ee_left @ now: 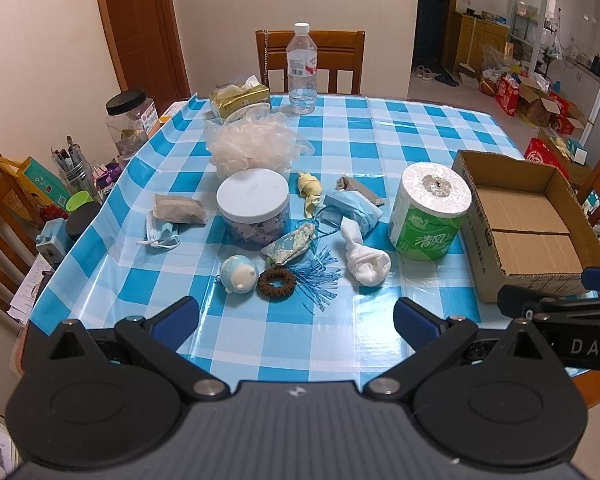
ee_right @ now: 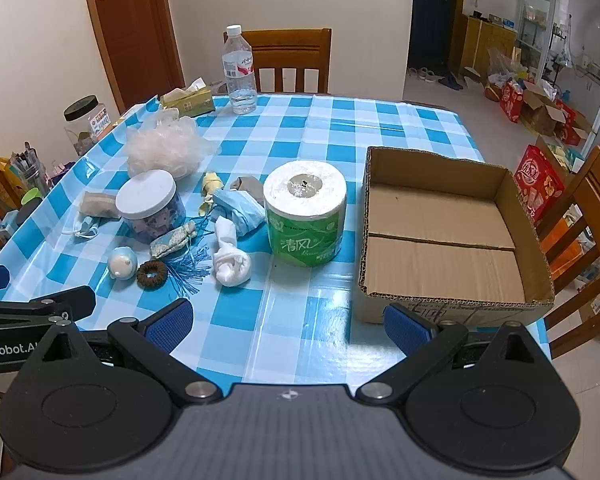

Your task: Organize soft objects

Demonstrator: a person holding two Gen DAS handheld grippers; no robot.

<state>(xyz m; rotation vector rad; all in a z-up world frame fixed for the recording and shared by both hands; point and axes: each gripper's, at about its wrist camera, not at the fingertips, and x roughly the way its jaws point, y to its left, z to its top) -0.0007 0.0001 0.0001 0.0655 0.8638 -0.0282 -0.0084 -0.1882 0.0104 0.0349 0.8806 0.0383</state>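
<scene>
Soft things lie on the blue checked table (ee_left: 380,320): a white rolled sock (ee_left: 364,258) (ee_right: 230,258), a brown hair scrunchie (ee_left: 277,279) (ee_right: 152,275), a blue face mask (ee_left: 352,208) (ee_right: 240,210), a pale bath pouf (ee_left: 252,144) (ee_right: 164,146), a beaded pouch with blue tassel (ee_left: 290,244) (ee_right: 172,240), and a toilet paper roll (ee_left: 430,210) (ee_right: 306,212). An empty cardboard box (ee_left: 528,220) (ee_right: 444,232) stands at the right. My left gripper (ee_left: 296,318) and right gripper (ee_right: 286,324) are both open and empty, above the table's near edge.
A white-lidded jar (ee_left: 254,208) stands amid the soft items. A water bottle (ee_left: 301,68), tissue pack (ee_left: 240,98), a second mask (ee_left: 162,234), a small blue toy (ee_left: 239,274) and a yellow cloth (ee_left: 310,190) are also there. Chairs stand at the far side and right.
</scene>
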